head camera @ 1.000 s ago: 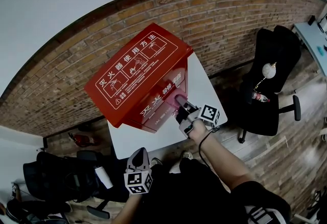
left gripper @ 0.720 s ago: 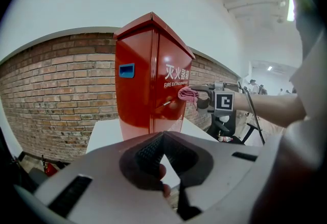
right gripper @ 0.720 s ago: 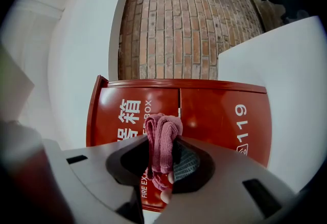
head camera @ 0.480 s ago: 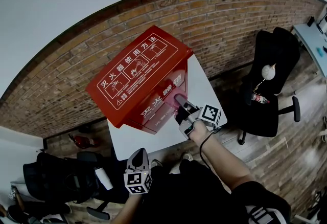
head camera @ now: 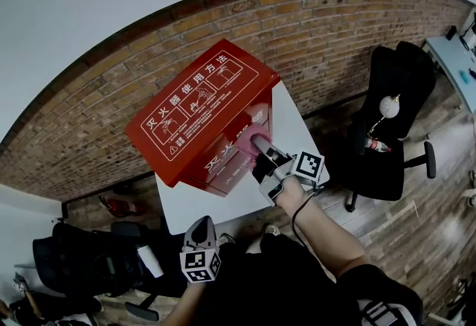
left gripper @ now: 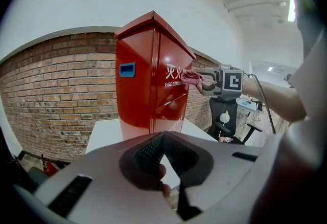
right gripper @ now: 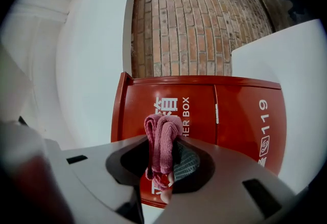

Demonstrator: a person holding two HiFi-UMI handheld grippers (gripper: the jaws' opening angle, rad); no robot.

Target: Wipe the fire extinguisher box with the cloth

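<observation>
The red fire extinguisher box [head camera: 197, 112] stands on a white table [head camera: 291, 127] against a brick wall. My right gripper [head camera: 257, 146] is shut on a folded pink cloth [head camera: 251, 135] and presses it to the box's front face, near the white lettering. In the right gripper view the cloth [right gripper: 162, 141] sticks up between the jaws, with the box front [right gripper: 230, 115] just behind it. My left gripper [head camera: 201, 226] hangs low near the person's body, well short of the table, shut with nothing in it. From the left gripper view the box [left gripper: 150, 77] and the cloth [left gripper: 190, 77] show ahead.
A black office chair [head camera: 398, 109] with a bottle on its seat stands to the right of the table. Another black chair [head camera: 85, 257] is at the lower left. The brick wall [head camera: 335, 27] runs right behind the box.
My right gripper has slid the cloth slightly upward along the box front. The left gripper has stayed where it was.
</observation>
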